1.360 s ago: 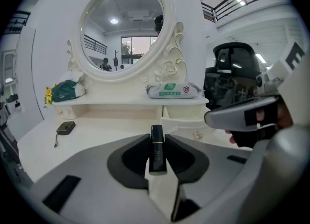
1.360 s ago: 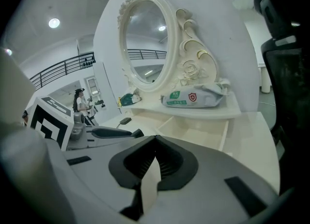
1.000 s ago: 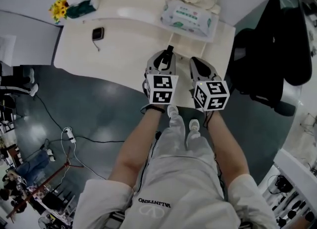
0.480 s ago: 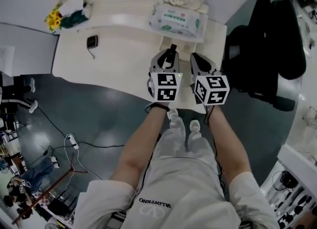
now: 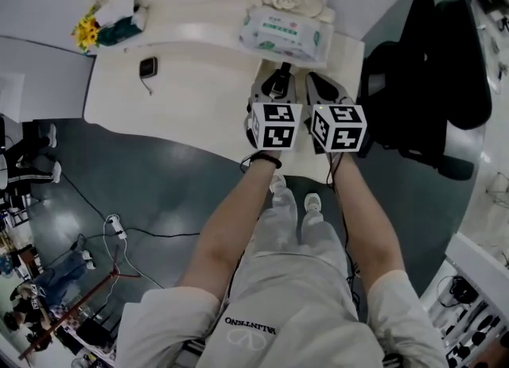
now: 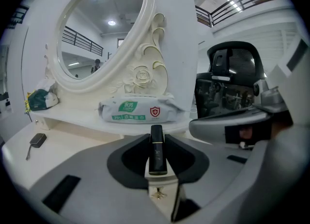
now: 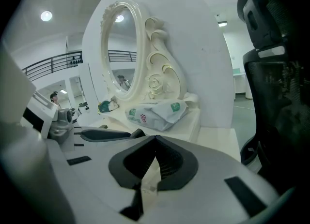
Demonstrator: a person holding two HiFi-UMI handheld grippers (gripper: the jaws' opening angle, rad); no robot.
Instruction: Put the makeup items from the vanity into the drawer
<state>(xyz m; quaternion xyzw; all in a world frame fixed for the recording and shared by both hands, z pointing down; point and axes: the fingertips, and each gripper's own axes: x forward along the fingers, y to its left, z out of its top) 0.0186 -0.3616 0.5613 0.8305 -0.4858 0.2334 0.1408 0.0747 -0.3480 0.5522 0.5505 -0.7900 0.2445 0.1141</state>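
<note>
slim black lipstick tube with a gold band [image 6: 157, 153] pinched upright in the left gripper [image 6: 157, 140], over the white vanity top [image 5: 191, 80], right gripper [image 7: 155, 141] clenched empty just alongside

Wipes pack [image 5: 284, 31] straight ahead, black chair [image 5: 429, 72] close right, open vanity top [image 5: 187, 80] left.

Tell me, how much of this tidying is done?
Done: nothing visibly; I see no open drawer. In hand: the left gripper clamps a black lipstick over the vanity; the right gripper is shut, empty. Left: stowing that lipstick, perhaps the small dark item too.
</note>
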